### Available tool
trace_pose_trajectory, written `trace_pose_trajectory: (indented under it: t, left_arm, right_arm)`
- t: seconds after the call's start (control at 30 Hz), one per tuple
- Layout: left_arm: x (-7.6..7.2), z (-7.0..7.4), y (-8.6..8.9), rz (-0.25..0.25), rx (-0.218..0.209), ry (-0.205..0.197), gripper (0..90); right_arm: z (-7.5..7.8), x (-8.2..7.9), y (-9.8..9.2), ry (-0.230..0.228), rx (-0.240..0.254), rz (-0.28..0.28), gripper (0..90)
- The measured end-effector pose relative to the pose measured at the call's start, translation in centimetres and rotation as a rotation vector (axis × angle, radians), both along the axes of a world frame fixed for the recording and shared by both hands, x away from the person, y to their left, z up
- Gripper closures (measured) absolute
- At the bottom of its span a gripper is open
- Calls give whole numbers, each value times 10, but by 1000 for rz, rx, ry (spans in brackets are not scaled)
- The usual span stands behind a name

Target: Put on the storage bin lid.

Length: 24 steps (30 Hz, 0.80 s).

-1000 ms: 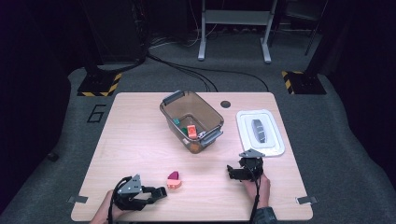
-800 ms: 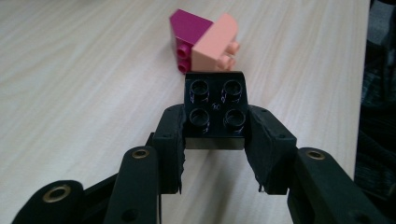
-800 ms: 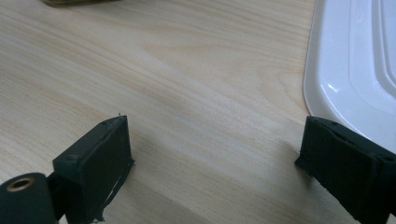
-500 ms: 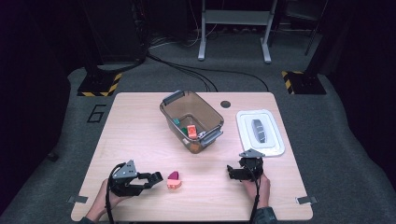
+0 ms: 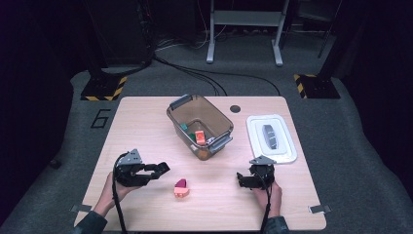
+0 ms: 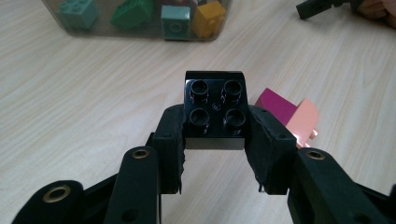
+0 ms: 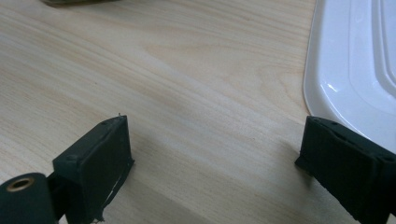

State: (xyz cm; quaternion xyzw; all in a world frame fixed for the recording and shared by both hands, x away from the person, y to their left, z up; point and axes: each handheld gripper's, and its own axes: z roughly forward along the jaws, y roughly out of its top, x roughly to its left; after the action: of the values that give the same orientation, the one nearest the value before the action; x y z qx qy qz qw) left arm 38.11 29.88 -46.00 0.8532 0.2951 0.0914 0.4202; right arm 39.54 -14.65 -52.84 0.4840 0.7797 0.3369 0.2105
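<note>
Black four-stud brick point(image 6: 215, 109), no readable marking, sits clamped in left gripper point(image 6: 215, 135); right gripper point(image 7: 215, 158) gapes wide.

Black brick point(image 6: 215, 110): lower sides covered by the pads point(image 6: 171, 140) of the left gripper point(image 6: 215, 149); too small to pick out in the high view.

Pink-and-magenta piece point(image 6: 292, 114): near part behind the right-hand jaw.

Clear bin point(image 6: 140, 21): far part cut off by the top edge.

White lid point(image 7: 355, 70): cut by the right edge; dark item point(image 5: 269, 135) on it too blurred to identify.
</note>
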Motion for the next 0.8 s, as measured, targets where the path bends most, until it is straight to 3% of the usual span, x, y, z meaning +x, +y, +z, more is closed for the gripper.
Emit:
trace_pose_trajectory:
  t: [0.33,0.8]
  left_arm:
    - [17,12,-5,29,5,2,590]
    - [38,51,-17,45,-9,-19,590]
  right_arm:
    - [0,0,0,0,-1,1,78]
    - [0,0,0,1,0,2,77]
